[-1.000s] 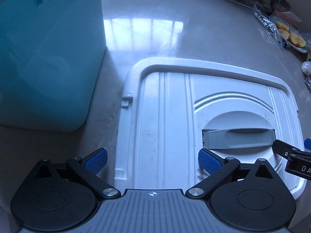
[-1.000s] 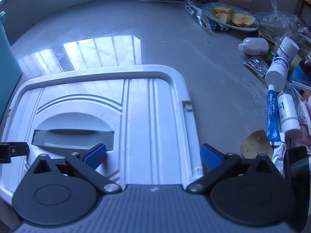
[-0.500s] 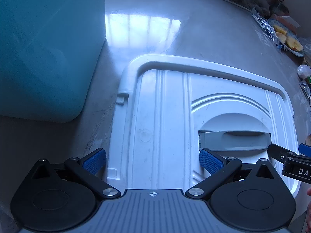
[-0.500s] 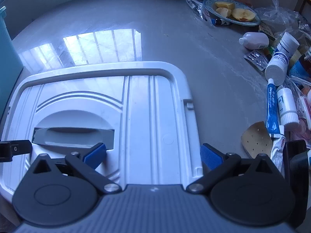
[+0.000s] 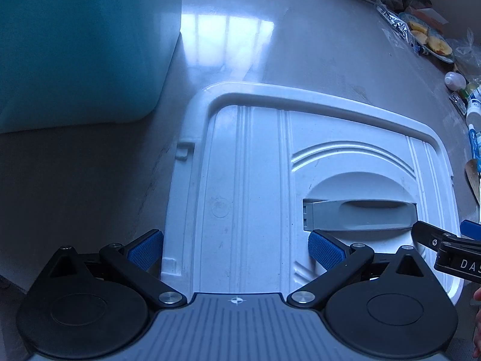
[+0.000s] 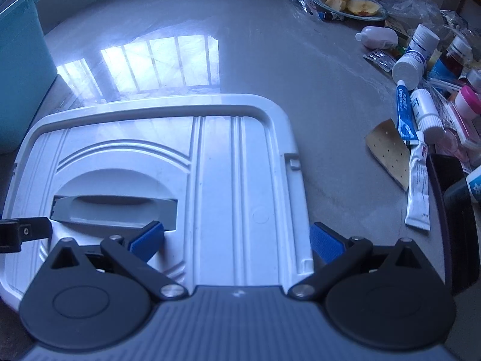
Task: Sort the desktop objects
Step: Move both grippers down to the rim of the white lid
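Observation:
A white plastic lid (image 5: 255, 165) with a grey handle (image 5: 360, 213) lies flat on the grey tabletop. My left gripper (image 5: 235, 251) is open at the lid's near left corner, with one fingertip (image 5: 144, 252) outside the left edge and the other over the lid. My right gripper (image 6: 237, 242) is open at the near right corner of the lid (image 6: 222, 156), with one fingertip (image 6: 326, 243) outside the right edge. Each gripper shows at the edge of the other's view. A teal bin (image 5: 75, 45) stands to the left.
Clutter fills the right side: a blue toothpaste tube (image 6: 404, 111), white pill bottles (image 6: 413, 57), a white tube (image 6: 418, 186), a tan plaster (image 6: 387, 153) and a plate of apple slices (image 6: 348, 3). A dark object (image 6: 454, 210) stands close at the right.
The lid keeps its place between the fingers in both views, while the teal bin and the clutter slide up and away in the frames. Both grippers stay open.

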Motion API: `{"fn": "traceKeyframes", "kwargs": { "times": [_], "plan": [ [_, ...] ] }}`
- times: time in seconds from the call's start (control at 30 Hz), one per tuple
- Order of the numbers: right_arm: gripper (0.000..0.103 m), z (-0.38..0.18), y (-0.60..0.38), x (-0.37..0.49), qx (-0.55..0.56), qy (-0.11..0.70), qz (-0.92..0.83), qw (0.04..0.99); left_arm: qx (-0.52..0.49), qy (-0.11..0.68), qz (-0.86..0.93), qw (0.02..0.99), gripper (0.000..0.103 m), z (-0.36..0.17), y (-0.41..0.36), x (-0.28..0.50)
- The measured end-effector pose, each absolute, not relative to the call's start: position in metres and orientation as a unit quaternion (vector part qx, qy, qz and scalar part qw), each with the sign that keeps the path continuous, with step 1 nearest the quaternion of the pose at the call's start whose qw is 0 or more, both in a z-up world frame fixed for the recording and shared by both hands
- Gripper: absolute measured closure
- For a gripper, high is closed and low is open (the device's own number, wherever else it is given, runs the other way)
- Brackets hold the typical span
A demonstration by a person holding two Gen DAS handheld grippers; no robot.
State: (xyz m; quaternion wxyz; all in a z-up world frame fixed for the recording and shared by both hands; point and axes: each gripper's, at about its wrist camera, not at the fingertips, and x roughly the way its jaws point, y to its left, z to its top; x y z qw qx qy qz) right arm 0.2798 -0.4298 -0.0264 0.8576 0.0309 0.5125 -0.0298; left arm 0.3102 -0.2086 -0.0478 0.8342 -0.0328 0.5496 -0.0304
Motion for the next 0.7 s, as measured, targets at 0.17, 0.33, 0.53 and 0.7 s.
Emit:
{"fn": "traceKeyframes", "kwargs": {
  "times": [0.17,0.33,0.53,0.7],
  "plan": [
    [0.0,-0.026,-0.423,0.259,0.034,0.515,-0.033,0.856,-0.031,0.55,-0.032,0.834,0.0,-0.048,-0.2,0.286],
    [0.0,-0.026,-0.416,0.244,0.036,0.519,-0.035,0.853,-0.031,0.555,-0.033,0.831,0.0,-0.049,-0.192,0.269],
    [0.0,-0.026,-0.411,0.229,0.039,0.523,-0.038,0.851,-0.031,0.555,-0.033,0.83,0.0,-0.051,-0.185,0.256],
    [0.0,-0.026,-0.409,0.225,0.04,0.525,-0.037,0.849,-0.032,0.555,-0.032,0.83,0.0,-0.052,-0.181,0.252]
  ]
}}
